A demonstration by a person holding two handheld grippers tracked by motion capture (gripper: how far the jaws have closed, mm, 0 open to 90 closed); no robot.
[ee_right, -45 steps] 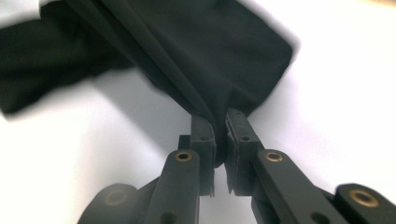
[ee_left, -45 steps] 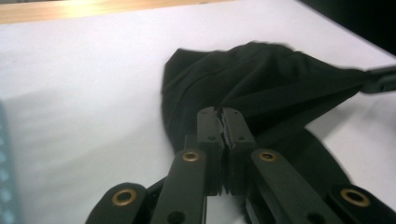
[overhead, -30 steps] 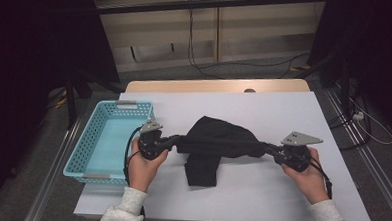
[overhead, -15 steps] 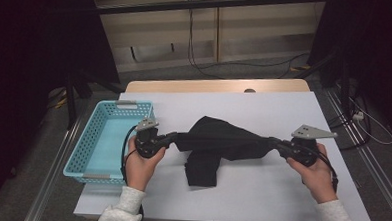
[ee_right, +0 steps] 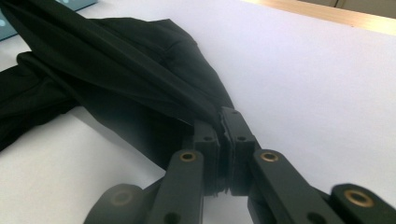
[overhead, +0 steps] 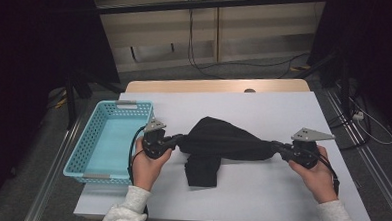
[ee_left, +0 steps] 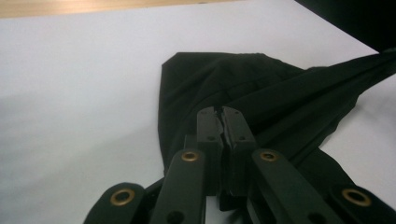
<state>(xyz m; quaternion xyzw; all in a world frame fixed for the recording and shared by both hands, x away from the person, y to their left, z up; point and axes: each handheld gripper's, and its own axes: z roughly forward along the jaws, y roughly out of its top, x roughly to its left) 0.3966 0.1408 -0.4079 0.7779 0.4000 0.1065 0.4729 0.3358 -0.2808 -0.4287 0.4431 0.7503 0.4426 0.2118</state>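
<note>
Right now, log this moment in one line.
left gripper: shut on black cloth | right gripper: shut on black cloth | cloth stretched between | basket: left

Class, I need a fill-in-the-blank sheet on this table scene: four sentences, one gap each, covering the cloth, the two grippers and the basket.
1. The cloth stretched between the two grippers is ____ in colour.
2. The left gripper has its jaws ____ on the cloth.
3. The right gripper grips the cloth at its ____ end in the high view.
4. The basket standing on the table is light ____.

Missing words: black; shut; right; blue
</note>
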